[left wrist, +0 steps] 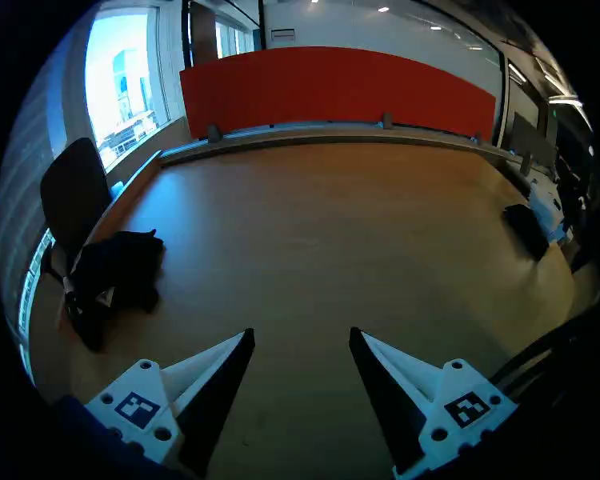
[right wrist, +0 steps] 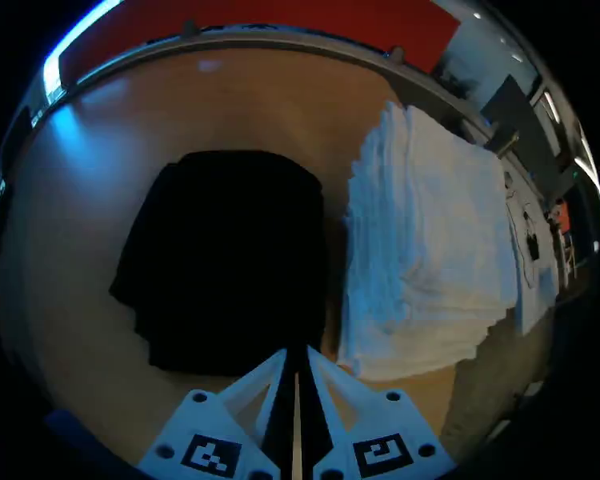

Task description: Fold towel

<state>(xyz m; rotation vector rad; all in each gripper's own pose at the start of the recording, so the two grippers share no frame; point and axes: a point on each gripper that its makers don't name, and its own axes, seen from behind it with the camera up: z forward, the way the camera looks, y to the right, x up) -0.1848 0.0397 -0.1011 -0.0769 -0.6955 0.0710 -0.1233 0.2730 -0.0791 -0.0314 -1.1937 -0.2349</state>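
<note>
A black towel (right wrist: 224, 256) lies flat and folded on the wooden table (right wrist: 220, 88) in the right gripper view. My right gripper (right wrist: 297, 352) is shut, with only a thin slit between its fingers. Its tips rest at the towel's near edge, and whether they pinch cloth is hidden. Right of the black towel stands a stack of white towels (right wrist: 428, 248). In the left gripper view my left gripper (left wrist: 302, 336) is open above bare tabletop (left wrist: 324, 240), with nothing between its fingers.
A red partition (left wrist: 332, 84) runs along the table's far edge. A black chair (left wrist: 72, 192) stands at the left, with a dark bundle (left wrist: 116, 276) beside it on the table's left side. A black object (left wrist: 528, 228) lies at the right edge.
</note>
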